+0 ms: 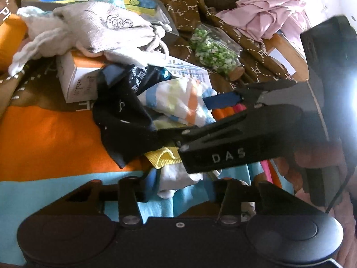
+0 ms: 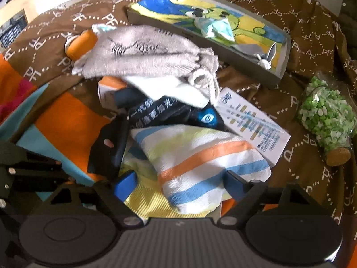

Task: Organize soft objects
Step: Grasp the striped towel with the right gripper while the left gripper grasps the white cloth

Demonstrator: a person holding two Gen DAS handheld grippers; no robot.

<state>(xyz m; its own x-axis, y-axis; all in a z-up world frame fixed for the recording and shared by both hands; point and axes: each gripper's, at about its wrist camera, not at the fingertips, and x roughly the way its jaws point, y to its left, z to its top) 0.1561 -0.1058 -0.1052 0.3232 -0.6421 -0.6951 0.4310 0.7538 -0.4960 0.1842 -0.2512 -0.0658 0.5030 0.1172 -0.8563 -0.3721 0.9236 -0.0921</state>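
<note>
A heap of soft things lies on the bed. A white towel with orange, blue and yellow stripes [image 2: 200, 163] sits between the blue pads of my right gripper [image 2: 180, 184], which is open around it; the left pad stands clear of the cloth. In the left wrist view that right gripper [image 1: 198, 117] reaches in from the right over the same towel [image 1: 178, 102]. My left gripper [image 1: 181, 184] is open around a bunch of white cloth [image 1: 174, 183], with a gap on its right side. A black sock [image 1: 125, 120] and a yellow cloth [image 1: 162, 156] lie just beyond.
A grey drawstring bag [image 2: 145, 53] rests on a white and orange box [image 1: 75, 78]. Behind are a flat cartoon-print box [image 2: 212, 22], a white leaflet [image 2: 254, 125], a corked bottle of green bits [image 2: 328, 118] and pink cloth [image 1: 267, 9]. The bedspread [image 2: 67, 122] is brown, orange and blue.
</note>
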